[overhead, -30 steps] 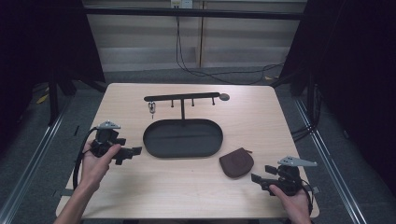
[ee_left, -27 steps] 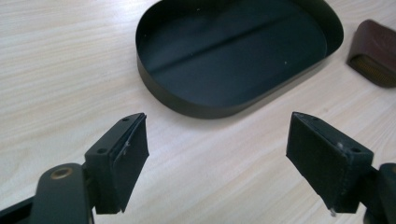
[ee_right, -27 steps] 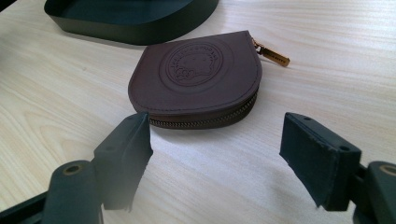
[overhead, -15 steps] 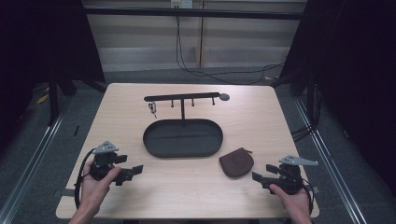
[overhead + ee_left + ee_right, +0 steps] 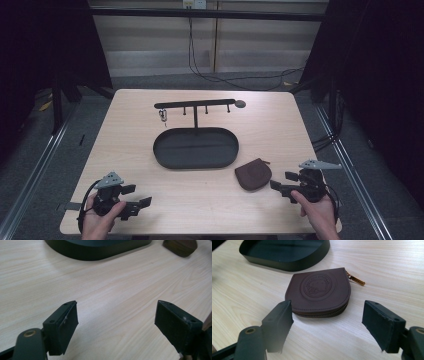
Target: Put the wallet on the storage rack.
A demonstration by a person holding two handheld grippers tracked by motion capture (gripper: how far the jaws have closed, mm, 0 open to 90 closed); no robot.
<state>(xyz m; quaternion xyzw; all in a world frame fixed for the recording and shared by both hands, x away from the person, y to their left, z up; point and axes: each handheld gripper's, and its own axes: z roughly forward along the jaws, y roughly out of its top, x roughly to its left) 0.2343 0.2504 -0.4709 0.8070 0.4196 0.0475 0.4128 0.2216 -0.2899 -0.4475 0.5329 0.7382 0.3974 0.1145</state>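
Observation:
A brown leather coin pouch (image 5: 253, 174) with an embossed round seal lies flat on the table, its zip pull toward the far right. My right gripper (image 5: 282, 181) is just to its right, near the table's front edge. In the right gripper view the pouch (image 5: 319, 291) lies a little beyond my right gripper (image 5: 327, 305), whose jaws stand wide open and apart from it. My left gripper (image 5: 137, 196) rests low at the front left corner, open over bare wood. In the left gripper view nothing lies between the jaws of the left gripper (image 5: 117, 307).
A black oval tray (image 5: 196, 162) sits mid-table, its rim also in the gripper views (image 5: 287, 263) (image 5: 95, 253). Behind it stands a black rack (image 5: 195, 105) with several hooks; a small metal item (image 5: 163, 116) hangs at its left. The table's front edge is close to both hands.
My left hand has drawn back from beside the tray toward the front left corner and sunk lower. The right hand and the pouch have stayed put.

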